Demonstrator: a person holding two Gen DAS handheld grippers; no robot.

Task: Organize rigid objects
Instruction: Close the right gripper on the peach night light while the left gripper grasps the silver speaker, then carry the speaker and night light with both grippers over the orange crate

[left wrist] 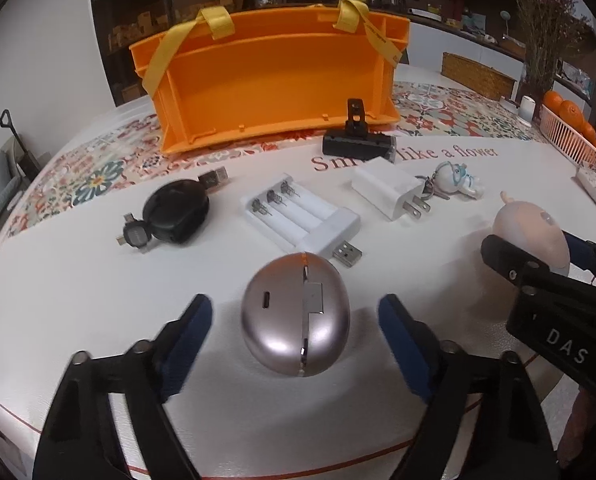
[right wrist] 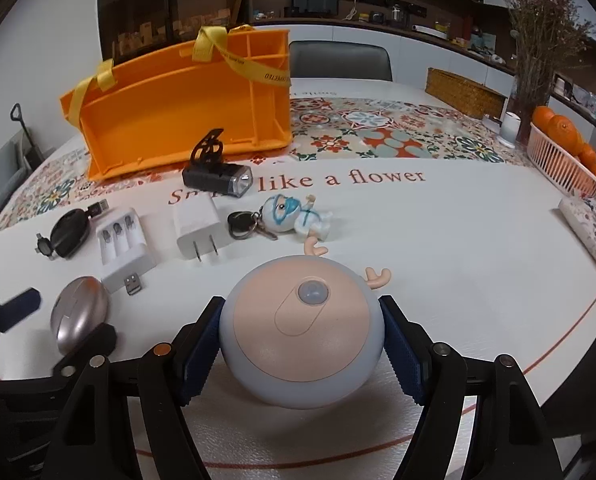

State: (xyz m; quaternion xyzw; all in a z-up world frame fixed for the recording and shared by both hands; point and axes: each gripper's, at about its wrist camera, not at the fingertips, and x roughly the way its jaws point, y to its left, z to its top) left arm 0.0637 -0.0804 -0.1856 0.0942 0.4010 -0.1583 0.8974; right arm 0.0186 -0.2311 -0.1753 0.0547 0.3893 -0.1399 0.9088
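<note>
My left gripper (left wrist: 296, 312) is open, its blue pads on either side of a silver oval case (left wrist: 296, 314) on the white table, with gaps on both sides. My right gripper (right wrist: 301, 332) is shut on a round pink night light with antlers (right wrist: 301, 332); both pads touch its sides and it rests on the table. It also shows in the left wrist view (left wrist: 533, 236). An orange storage box (left wrist: 274, 80) with yellow straps lies on its side at the back, its opening facing me.
Between the box and the grippers lie a black retractable cable (left wrist: 176, 212), a white battery charger (left wrist: 301, 216), a white plug adapter (left wrist: 389, 190), a black bike light (left wrist: 357, 142) and a doll keychain (left wrist: 455, 178). A basket of oranges (left wrist: 573, 128) stands far right.
</note>
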